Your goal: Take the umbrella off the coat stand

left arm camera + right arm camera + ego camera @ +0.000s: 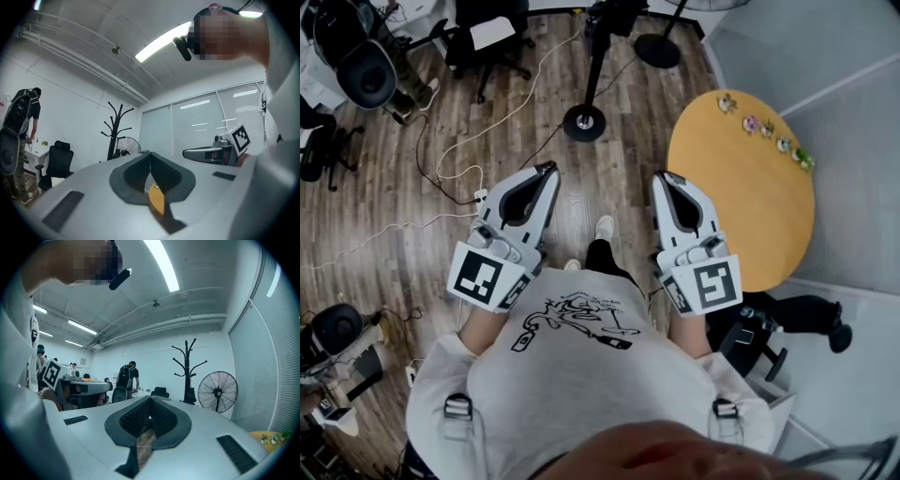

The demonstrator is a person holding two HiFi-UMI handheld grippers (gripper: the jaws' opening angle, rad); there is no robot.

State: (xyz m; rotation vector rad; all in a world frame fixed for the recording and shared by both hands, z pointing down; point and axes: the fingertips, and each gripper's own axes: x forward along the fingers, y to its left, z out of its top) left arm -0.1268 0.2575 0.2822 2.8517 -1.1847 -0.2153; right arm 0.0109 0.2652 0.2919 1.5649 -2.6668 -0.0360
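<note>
The left gripper (549, 169) and right gripper (662, 178) both have their jaws together, holding nothing. The coat stand (598, 66) stands upright well ahead, between them and about equally near. No umbrella can be made out on it.

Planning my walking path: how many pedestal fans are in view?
1: the black round-caged pedestal fan stands just right of the black branched coat stand in the right gripper view; others may be hidden.

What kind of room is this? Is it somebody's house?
Most likely an office or workroom, not a house: there is a black office chair, a coat stand, a standing fan, and cables trailing across the wooden floor.
</note>
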